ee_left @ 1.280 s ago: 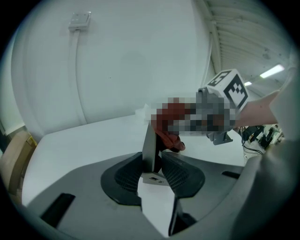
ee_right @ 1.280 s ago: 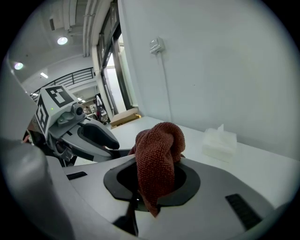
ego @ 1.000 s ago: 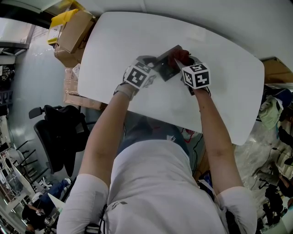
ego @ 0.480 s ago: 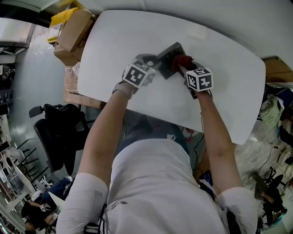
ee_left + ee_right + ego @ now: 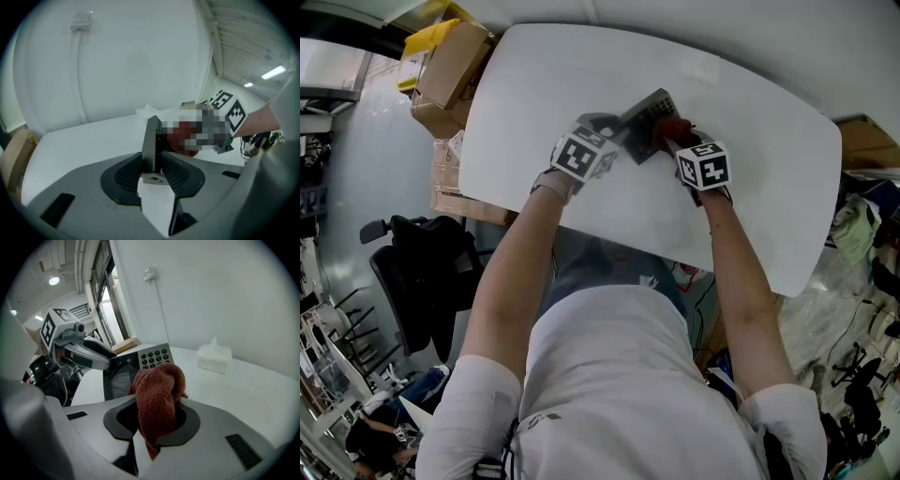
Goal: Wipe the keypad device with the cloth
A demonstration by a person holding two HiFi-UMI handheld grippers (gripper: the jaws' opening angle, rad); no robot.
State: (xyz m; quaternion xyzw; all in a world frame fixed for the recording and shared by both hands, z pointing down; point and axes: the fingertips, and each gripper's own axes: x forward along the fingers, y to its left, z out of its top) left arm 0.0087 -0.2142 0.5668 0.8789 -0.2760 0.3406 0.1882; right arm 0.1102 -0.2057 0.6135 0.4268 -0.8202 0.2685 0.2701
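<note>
The dark keypad device (image 5: pixel 642 125) is held tilted above the white table (image 5: pixel 534 103), edge-on in the left gripper view (image 5: pixel 151 140) and showing its grey buttons (image 5: pixel 154 357) in the right gripper view. My left gripper (image 5: pixel 152 165) is shut on the device's lower edge. My right gripper (image 5: pixel 157 420) is shut on a rust-red cloth (image 5: pixel 158 397), whose bunched end (image 5: pixel 673 129) lies against the device's face, below the buttons. In the head view the left gripper (image 5: pixel 605 145) stands left of the device and the right gripper (image 5: pixel 686 148) on its right.
A white tissue box (image 5: pixel 214 358) sits on the table beyond the device. Cardboard boxes (image 5: pixel 450 66) stand off the table's left end, an office chair (image 5: pixel 427 272) is at the near left, and cluttered gear (image 5: pixel 862 244) lies past the right end.
The right gripper with the cloth has slid slightly down the device's face, then back a little to the left. The left gripper and device have stayed nearly still.
</note>
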